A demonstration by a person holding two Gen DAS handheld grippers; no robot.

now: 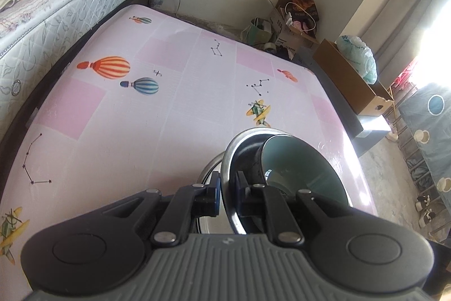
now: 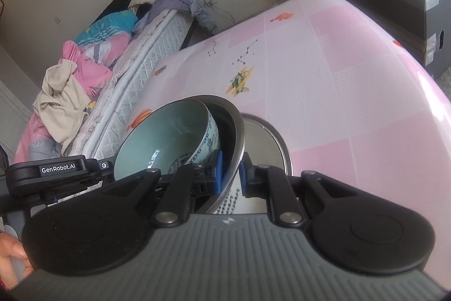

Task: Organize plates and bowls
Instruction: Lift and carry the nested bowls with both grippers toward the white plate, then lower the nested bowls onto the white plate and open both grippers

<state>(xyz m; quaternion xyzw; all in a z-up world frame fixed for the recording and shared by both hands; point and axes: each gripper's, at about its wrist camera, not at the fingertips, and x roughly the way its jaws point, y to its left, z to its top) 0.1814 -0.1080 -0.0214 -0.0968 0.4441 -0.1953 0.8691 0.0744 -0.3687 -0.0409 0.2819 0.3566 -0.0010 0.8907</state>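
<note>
A steel bowl [image 1: 229, 148] holds a ceramic bowl [image 1: 298, 168] that is pale green inside and blue-patterned outside. My left gripper [image 1: 227, 192] is shut on the steel bowl's near rim, one blue pad on each side. In the right wrist view my right gripper [image 2: 231, 174] is shut on the rim of the same steel bowl [image 2: 238, 131], with the ceramic bowl [image 2: 169, 137] leaning inside it. A shiny steel plate [image 2: 265, 143] shows just beyond and under the bowl. The left gripper's housing [image 2: 56, 169] appears at the left, with a hand [image 2: 11, 258] below it.
The pink table cover [image 1: 169, 109], printed with balloons and planes, stretches ahead. A bed [image 1: 56, 7] piled with clothes runs along the table's left side. Cardboard boxes [image 1: 355, 81] and clutter stand beyond the far right corner on a grey box [image 2: 408, 7].
</note>
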